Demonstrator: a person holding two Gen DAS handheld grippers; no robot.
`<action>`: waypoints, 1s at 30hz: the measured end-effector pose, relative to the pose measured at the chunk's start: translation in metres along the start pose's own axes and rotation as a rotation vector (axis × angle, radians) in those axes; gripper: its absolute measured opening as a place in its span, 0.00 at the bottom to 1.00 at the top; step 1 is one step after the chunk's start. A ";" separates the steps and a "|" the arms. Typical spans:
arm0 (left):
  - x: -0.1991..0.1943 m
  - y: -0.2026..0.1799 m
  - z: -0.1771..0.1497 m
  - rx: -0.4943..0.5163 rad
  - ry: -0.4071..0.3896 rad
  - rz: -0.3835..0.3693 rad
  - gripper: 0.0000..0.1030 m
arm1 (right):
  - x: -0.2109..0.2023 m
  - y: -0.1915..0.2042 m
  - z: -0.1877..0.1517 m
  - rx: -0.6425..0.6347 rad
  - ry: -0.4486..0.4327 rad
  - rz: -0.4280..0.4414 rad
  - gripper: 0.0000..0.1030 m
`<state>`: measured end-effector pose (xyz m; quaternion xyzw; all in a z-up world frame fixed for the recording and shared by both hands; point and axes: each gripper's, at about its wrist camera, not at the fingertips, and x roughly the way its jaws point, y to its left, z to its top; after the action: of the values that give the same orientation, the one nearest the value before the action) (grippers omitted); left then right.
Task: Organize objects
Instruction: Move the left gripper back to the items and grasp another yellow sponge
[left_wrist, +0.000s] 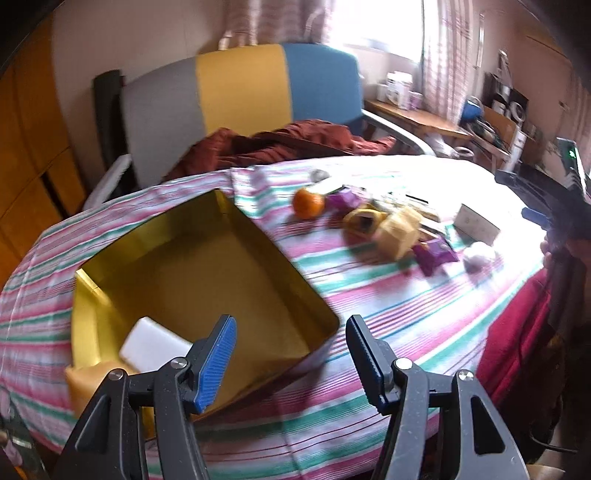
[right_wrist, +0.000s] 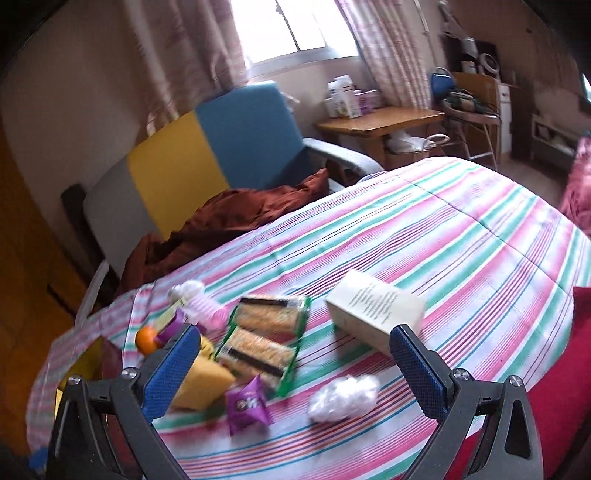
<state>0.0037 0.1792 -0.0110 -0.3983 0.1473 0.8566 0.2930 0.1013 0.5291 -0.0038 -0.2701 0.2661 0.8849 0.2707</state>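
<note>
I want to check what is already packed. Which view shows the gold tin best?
The left wrist view: the gold tin lies open, a white block inside. The right wrist view shows only a yellow sliver at its left edge.

- Left gripper (left_wrist: 291, 354) – two black plastic arms shaped like clamp handles, each with triangular cut-outs.
- Its fingers (left_wrist: 218, 363) carry blue ribbed pads set in black toothed holders.
- Round silver screw heads sit at the pivots, two to each arm.
- Right gripper (right_wrist: 291, 369) – the same black build, with blue pads of a fine cross-hatched texture on the fingers (right_wrist: 417, 371) and silver screws at the joints.
- In the left wrist view its body shows black with a small green light, perhaps an indicator; motion blur hides detail.
- A red garment at the frame edge.
</note>
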 end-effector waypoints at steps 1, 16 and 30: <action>0.006 -0.007 0.004 0.008 0.012 -0.025 0.61 | 0.001 -0.006 0.002 0.017 -0.006 0.000 1.00; 0.081 -0.076 0.059 0.026 0.109 -0.226 0.67 | 0.013 -0.007 -0.002 0.031 0.033 0.072 1.00; 0.162 -0.083 0.111 -0.287 0.224 -0.337 0.87 | 0.025 -0.001 -0.006 0.015 0.099 0.110 1.00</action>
<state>-0.0940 0.3603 -0.0656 -0.5474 -0.0127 0.7583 0.3539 0.0865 0.5337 -0.0239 -0.2965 0.3002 0.8819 0.2102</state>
